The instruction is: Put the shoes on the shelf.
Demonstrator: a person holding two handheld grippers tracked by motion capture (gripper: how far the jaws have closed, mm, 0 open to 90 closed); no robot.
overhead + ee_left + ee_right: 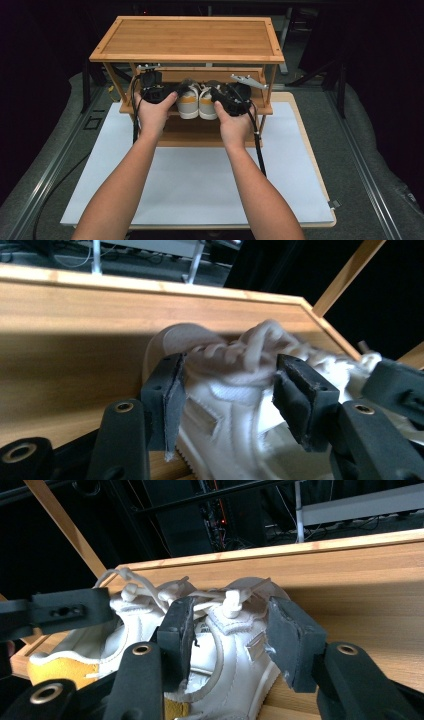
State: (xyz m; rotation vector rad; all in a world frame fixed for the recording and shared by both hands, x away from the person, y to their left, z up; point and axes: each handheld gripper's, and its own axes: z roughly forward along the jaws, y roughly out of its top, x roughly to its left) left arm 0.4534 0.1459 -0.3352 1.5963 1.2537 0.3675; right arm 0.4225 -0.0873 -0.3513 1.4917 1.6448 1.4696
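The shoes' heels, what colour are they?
Yellow heels on white shoes; the high view shows it best.

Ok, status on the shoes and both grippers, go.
Left gripper open, fingers astride the left shoe, not pressing. Right gripper around the right shoe, grip unclear. Both shoes side by side on the rack's middle shelf. Nothing in the way.

Two white sneakers, left shoe (189,102) and right shoe (208,102), side by side, touching; upright on the rack's middle shelf (260,109), mid-width; mustard-yellow heel patches face the shelf's front edge. Laces tied, loops loose.
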